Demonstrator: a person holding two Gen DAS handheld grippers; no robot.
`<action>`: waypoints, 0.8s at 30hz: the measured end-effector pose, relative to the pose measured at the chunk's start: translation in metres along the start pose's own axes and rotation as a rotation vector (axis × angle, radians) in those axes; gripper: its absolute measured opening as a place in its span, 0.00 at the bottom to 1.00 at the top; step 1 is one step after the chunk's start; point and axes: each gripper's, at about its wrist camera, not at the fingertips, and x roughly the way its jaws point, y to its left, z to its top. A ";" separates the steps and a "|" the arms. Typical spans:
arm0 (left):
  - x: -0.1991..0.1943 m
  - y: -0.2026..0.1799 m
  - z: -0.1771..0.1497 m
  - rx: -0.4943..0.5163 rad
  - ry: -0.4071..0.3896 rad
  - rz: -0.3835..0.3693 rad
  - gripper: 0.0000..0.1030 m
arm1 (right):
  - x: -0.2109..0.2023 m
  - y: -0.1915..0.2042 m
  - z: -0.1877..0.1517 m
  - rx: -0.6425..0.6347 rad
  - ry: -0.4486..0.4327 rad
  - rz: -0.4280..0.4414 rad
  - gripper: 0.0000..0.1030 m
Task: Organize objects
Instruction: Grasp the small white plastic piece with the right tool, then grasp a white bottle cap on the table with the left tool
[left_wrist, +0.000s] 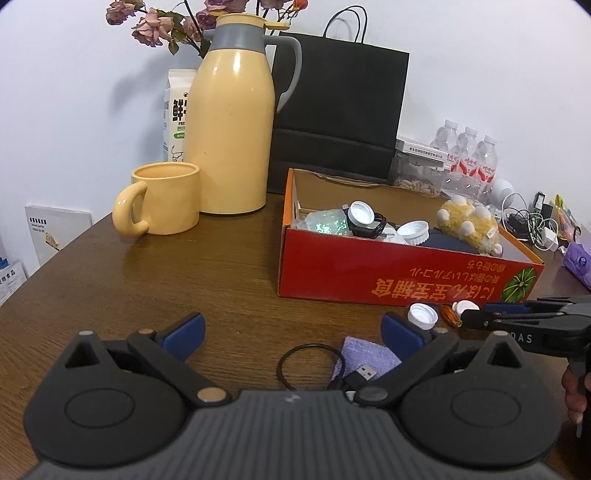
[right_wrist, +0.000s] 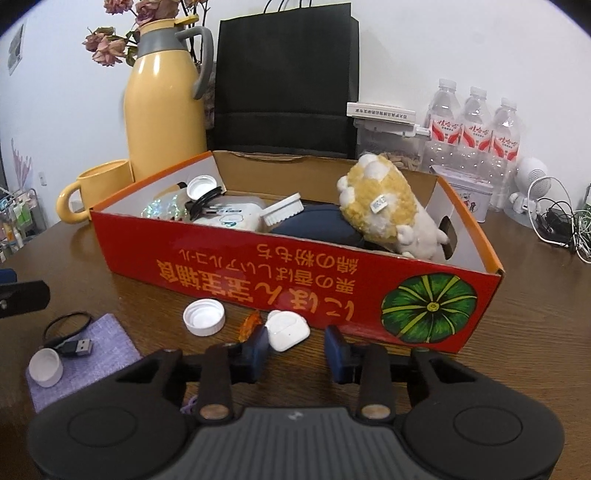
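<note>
The right gripper (right_wrist: 296, 345) has its fingers half closed around the small white glossy plastic earbud case (right_wrist: 288, 329) on the desk (right_wrist: 517, 332), just in front of the red cardboard box (right_wrist: 295, 280). The left pad touches it, but there's a gap on the right, so it'll probably skid or pop out. The left gripper (left_wrist: 293, 326) is wide open and empty.

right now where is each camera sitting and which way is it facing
Left wrist: on the left gripper, facing over the table at the thermos and red box; its open fingers, the right gripper and a hand show.
Right wrist: on the right gripper, facing the red box and white earbud case; its fingers show.
Shared: box, thermos, bottle cap.
</note>
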 end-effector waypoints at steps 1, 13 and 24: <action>0.000 0.000 0.000 0.002 0.003 0.000 1.00 | 0.001 0.000 0.000 0.003 0.003 0.003 0.32; 0.002 0.000 -0.002 0.011 0.016 0.002 1.00 | 0.002 -0.001 0.001 0.030 0.002 0.035 0.25; 0.004 0.002 -0.001 -0.008 0.011 0.013 1.00 | -0.023 0.006 -0.006 -0.019 -0.067 0.036 0.25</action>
